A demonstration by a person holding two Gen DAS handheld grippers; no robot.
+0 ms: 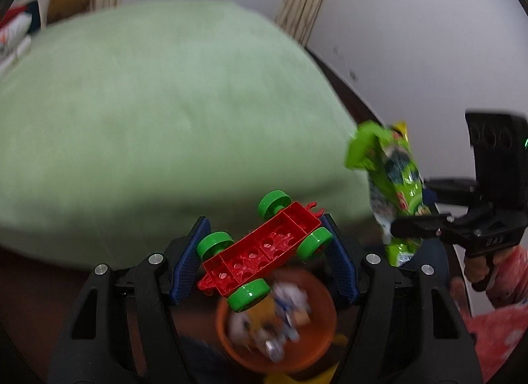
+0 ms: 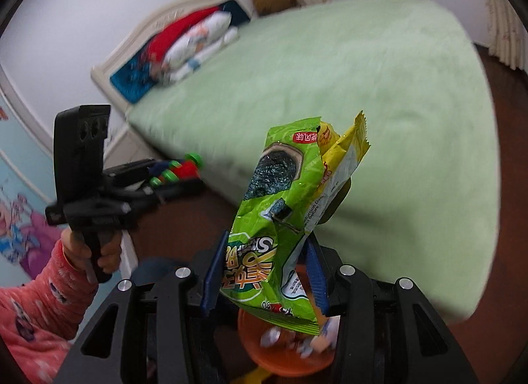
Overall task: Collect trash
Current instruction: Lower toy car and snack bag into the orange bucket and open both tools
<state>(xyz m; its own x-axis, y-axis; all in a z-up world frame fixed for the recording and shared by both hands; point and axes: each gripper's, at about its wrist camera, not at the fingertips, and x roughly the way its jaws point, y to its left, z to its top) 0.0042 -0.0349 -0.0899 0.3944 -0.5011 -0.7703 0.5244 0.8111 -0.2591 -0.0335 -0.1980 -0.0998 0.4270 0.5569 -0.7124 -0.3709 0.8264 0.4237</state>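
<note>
Left claw (image 1: pixel 264 248) clamps toy car (image 1: pixel 264 248); right claw (image 2: pixel 264 272) clamps snack bag (image 2: pixel 280 219); bucket (image 1: pixel 316 351) contents blurred.

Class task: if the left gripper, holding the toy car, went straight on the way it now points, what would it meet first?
Probably the green bed, beyond the red toy car clamped in the left gripper; depth is unclear.

Contents of the orange bin (image 1: pixel 316 347) at 6 o'clock blur into white and yellow scraps beyond identification. In the right wrist view, the green snack bag (image 2: pixel 283 219) hides the bin's upper rim.
</note>
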